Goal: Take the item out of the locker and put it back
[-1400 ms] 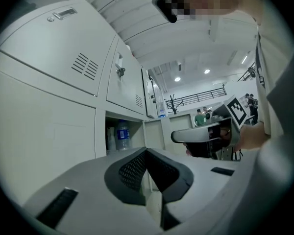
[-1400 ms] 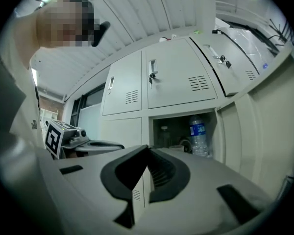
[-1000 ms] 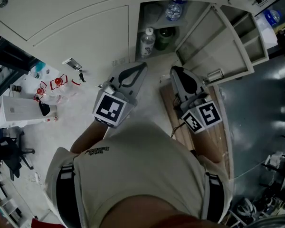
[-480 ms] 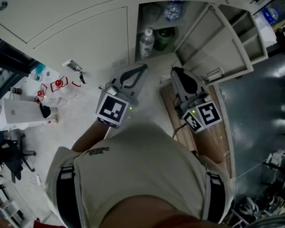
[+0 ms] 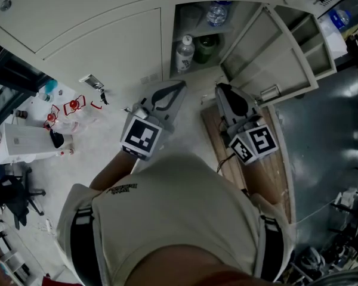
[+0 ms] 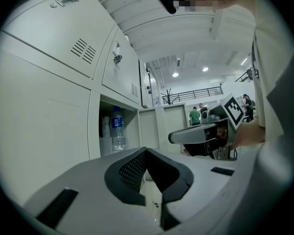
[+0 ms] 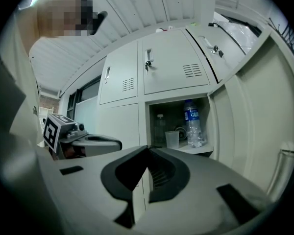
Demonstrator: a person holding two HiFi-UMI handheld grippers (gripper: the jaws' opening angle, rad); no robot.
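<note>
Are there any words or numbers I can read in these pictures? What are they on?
None can be read.
Label on the water bottle: too blurred.
Print on the shirt: too small.
Markers on the left cube and right cube: black squares, no words.

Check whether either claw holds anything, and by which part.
Nothing is held: the left claw and the right claw are both shut and empty, outside the open grey metal locker.

Far left, a white box (image 5: 27,140) sits on the floor (image 5: 107,130), red bits (image 5: 73,104) just beside it, black chair (image 5: 13,196) nearer.
</note>
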